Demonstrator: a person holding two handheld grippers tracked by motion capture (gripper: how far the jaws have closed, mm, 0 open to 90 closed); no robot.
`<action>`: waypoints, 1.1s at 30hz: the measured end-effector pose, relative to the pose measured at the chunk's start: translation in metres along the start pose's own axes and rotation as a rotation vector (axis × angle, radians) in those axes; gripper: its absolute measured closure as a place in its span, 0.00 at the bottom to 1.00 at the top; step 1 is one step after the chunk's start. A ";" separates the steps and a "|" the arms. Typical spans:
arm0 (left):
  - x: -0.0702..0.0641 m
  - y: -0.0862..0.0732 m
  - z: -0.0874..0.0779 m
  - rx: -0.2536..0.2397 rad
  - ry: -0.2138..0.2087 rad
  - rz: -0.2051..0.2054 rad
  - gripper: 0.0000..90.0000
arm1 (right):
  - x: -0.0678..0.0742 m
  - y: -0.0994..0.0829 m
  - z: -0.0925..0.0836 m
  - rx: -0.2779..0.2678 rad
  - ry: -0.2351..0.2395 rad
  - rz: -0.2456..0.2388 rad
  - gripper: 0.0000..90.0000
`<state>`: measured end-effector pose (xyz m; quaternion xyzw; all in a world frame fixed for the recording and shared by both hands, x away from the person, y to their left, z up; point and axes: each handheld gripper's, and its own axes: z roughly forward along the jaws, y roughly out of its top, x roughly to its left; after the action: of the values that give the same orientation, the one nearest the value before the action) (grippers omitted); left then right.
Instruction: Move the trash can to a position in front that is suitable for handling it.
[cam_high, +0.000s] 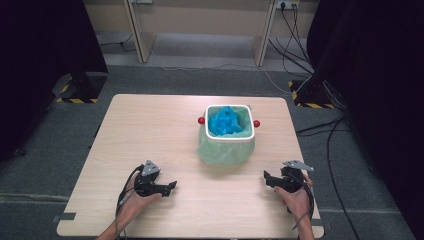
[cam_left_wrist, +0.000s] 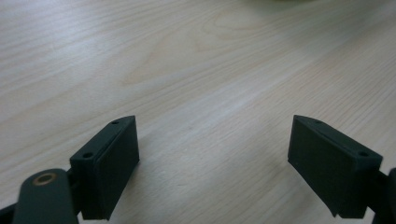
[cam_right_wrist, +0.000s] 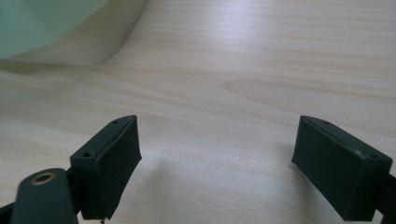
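High view: left gripper (cam_high: 172, 186) low over table (cam_high: 150, 130) near left, jaws wide apart, nothing between. Right gripper (cam_high: 266, 179) near right, jaws wide, holding nothing. Farther, centre-right: small white bin (cam_high: 228, 135) with pale green liner, blue bag (cam_high: 226, 121) bunched inside, well apart from both grippers.

A light wooden table (cam_high: 150, 135) is standing on grey carpet (cam_high: 50, 165), its pale grain running across both gripper views. A small white-rimmed bin (cam_high: 229, 135) is sitting directly on the tabletop, right of centre and toward the far edge; a pale green liner (cam_high: 225, 152) is hanging down over its sides to the wood, and blue material (cam_high: 227, 121) is filling its top. Two red knobs (cam_high: 201, 120) are projecting from its sides.
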<state>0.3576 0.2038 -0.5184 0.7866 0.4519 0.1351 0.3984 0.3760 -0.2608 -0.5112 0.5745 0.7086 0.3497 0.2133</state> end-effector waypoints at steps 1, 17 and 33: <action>-0.002 0.002 0.000 -0.002 -0.009 -0.004 0.18 | 0.000 0.002 0.000 -0.008 -0.001 0.011 0.17; 0.003 0.060 0.006 -0.128 -0.050 -0.138 0.18 | -0.019 0.045 0.005 -0.137 0.049 0.157 0.19; 0.001 0.109 0.042 -0.170 0.006 -0.161 0.18 | -0.007 0.084 0.030 -0.142 0.073 0.200 0.21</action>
<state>0.4481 0.1535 -0.4645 0.7107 0.5017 0.1430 0.4719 0.4549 -0.2524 -0.4691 0.6128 0.6284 0.4392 0.1916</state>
